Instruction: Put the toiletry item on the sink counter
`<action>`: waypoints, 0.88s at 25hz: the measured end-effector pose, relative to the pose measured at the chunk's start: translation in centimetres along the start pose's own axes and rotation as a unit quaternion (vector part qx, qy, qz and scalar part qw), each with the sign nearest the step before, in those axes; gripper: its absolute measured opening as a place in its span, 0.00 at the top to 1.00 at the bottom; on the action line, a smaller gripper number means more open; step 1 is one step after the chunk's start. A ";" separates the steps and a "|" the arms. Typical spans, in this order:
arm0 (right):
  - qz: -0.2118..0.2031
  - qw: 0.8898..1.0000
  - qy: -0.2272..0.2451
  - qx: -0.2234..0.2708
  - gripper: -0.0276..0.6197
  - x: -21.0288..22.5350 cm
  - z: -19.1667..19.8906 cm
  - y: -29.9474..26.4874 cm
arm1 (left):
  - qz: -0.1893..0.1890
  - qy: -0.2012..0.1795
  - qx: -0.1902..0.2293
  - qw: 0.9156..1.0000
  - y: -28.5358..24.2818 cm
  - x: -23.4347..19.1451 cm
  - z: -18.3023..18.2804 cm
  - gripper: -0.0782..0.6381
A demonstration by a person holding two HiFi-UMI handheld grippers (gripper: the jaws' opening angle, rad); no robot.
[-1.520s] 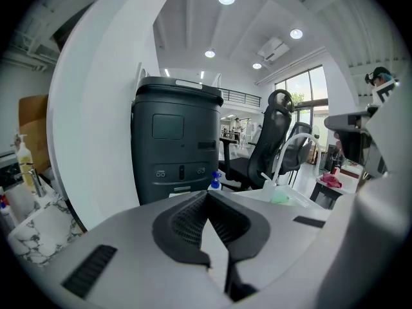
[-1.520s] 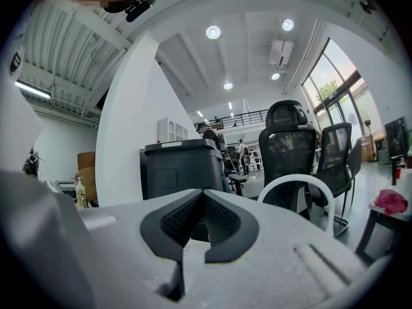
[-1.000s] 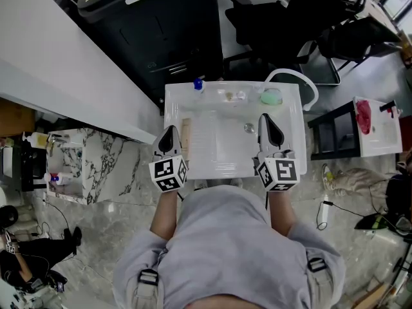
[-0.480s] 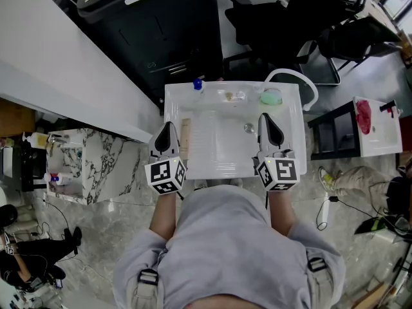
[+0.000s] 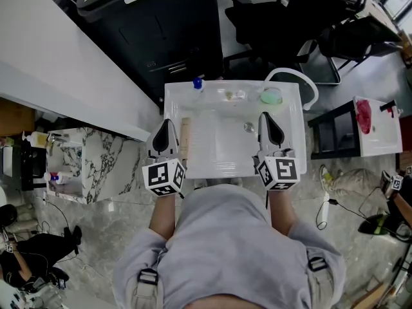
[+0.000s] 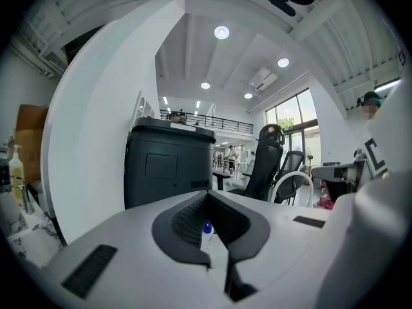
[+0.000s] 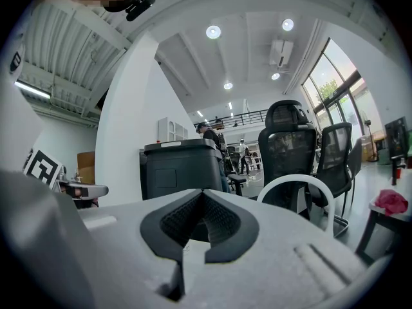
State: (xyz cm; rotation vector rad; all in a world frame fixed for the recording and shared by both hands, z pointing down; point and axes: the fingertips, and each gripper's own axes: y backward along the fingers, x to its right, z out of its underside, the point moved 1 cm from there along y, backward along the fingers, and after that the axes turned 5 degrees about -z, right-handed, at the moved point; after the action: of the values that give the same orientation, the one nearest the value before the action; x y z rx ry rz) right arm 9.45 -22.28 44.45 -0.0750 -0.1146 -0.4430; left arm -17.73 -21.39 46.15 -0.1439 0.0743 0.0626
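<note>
**Head view: both tools empty over the sink, bottle at the back corner**

We see the left tool and the right tool hanging over the front half of the white sink tabletop, one at each side of the basin. The left gripper view and the right gripper view each show jaws closed tip to tip with nothing between them.

A small blue-capped bottle stands upright at the back left corner of the rim, well apart from both tools. We take it for the toiletry item. However, a pale green object at the back right and a tan strip just beside the left tool could also be meant. If the bottle is the item, it already rests on the tabletop.

Should an item need placing, we would spread the jaws wide before closing in. We would grip the body below the cap, set it on the flat rim rather than the sloping basin, and release only once its base sits flat.
</note>
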 end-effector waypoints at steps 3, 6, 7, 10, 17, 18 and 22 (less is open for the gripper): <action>-0.002 1.000 0.001 0.002 0.95 -0.1 0.0 0.0 | 0.000 0.001 0.009 1.000 0.1 0.0 -0.5 0.88; -0.002 1.000 0.001 0.003 0.95 -0.1 -0.2 0.0 | 0.000 0.000 0.012 1.000 0.2 0.1 -0.9 0.88; -0.001 1.000 0.002 0.003 0.95 0.0 -0.3 0.0 | 0.001 0.000 0.013 1.000 0.2 0.1 -1.1 0.88; 0.000 1.000 0.003 0.003 0.95 0.0 -0.2 0.0 | 0.002 0.000 0.020 1.000 0.3 0.2 -1.6 0.88; 0.003 1.000 0.005 0.002 0.95 -0.2 -0.2 0.2 | 0.004 -0.001 0.032 0.999 0.5 0.3 -2.6 0.88; 0.003 1.000 0.005 0.002 0.95 -0.2 -0.1 0.2 | 0.004 -0.001 0.033 0.999 0.6 0.3 -2.6 0.88; 0.006 1.000 0.007 0.002 0.95 -0.1 -0.1 0.4 | 0.007 0.000 0.038 0.999 0.7 0.6 -3.0 0.88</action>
State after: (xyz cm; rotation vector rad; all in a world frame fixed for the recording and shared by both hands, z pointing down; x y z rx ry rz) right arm 9.52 -21.90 44.30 -0.0685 -0.1008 -0.4311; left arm -17.41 -21.12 43.10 -0.0684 0.0774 0.0739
